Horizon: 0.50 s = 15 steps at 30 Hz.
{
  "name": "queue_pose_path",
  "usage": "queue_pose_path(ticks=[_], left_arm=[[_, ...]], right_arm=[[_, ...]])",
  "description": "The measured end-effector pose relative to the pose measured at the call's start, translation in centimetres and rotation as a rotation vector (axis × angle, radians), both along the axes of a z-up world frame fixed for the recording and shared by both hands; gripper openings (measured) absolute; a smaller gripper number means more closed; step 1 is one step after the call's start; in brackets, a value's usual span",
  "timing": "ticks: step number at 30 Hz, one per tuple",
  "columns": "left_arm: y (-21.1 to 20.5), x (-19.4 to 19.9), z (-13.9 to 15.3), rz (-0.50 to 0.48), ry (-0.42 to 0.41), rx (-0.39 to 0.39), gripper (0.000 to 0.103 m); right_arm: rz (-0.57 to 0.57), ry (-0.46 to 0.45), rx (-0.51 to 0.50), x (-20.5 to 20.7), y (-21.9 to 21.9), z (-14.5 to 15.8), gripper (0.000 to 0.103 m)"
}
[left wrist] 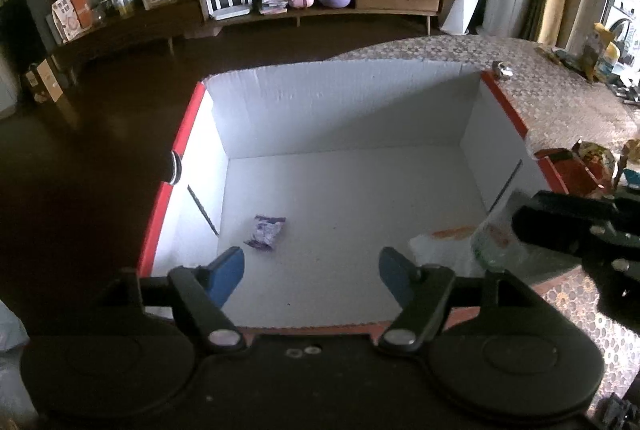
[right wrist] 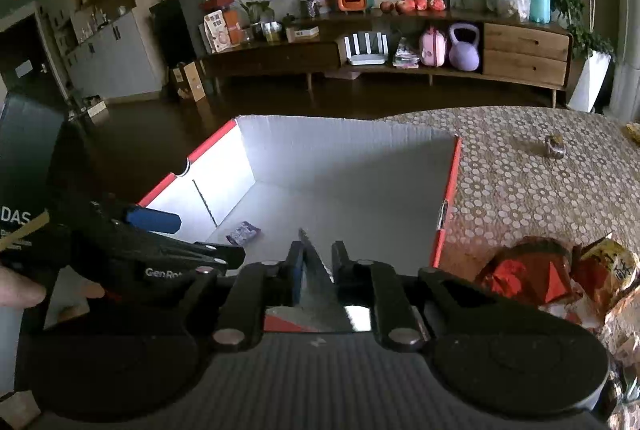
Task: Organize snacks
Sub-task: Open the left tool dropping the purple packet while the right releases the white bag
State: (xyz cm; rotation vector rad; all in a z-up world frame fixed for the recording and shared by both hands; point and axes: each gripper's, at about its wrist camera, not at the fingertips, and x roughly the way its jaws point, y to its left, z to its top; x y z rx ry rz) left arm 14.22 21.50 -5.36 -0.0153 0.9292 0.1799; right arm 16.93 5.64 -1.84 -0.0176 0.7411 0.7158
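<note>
1. One large white-lined box (left wrist: pixel 340 122) with red outer edges fills the space ahead of and below both claws; its floor is mostly bare, leaving wide room to lower things straight down.
2. Beyond the box and to the right of the right gripper (right wrist: pixel 316 262) runs the patterned tablecloth (right wrist: pixel 520 182), where a heap of red and yellow snack bags (right wrist: pixel 552 278) lies just beside that claw, outside the box's right wall. These look like the bulk of what is left to sort.
3. Between the right gripper's fingers, which are drawn close together, a thin clear-and-silver packet (right wrist: pixel 316 282) is pinched; in the left wrist view it hangs over the box's near right corner, above a pale wrapper with an orange mark (left wrist: pixel 444 242) already on the floor.
4. Just ahead of the left gripper (left wrist: pixel 312 270), whose blue pads (left wrist: pixel 228 270) stand wide apart and hold nothing, a small purple snack (left wrist: pixel 266 232) lies on the box floor, toward the left wall.
5. Judging by this, the task is early: two items are in, one is about to be dropped, and many remain.
6. Past the box's far right corner, well apart from both claws, a small jar-like item (right wrist: pixel 554 146) stands on the cloth.
7. Box walls rise on all sides; the near rim sits right under both claws, so lifting clear before moving sideways seems wise.
</note>
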Motion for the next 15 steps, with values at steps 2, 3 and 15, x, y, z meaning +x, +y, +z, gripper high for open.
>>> queue_pose_path(ticks=[2, 3, 15], left_arm=[[-0.3, -0.2, 0.2, -0.003, -0.011, 0.001, 0.077], [-0.4, -0.5, 0.5, -0.004, -0.018, 0.003, 0.079], [-3.1, -3.3, 4.2, -0.056, -0.124, -0.001, 0.091]], right_arm=[[-0.009, 0.001, 0.011, -0.3, -0.4, 0.2, 0.039], [-0.013, -0.003, 0.015, -0.5, -0.6, 0.4, 0.045], [-0.046, -0.049, 0.082, -3.1, -4.7, 3.4, 0.074]])
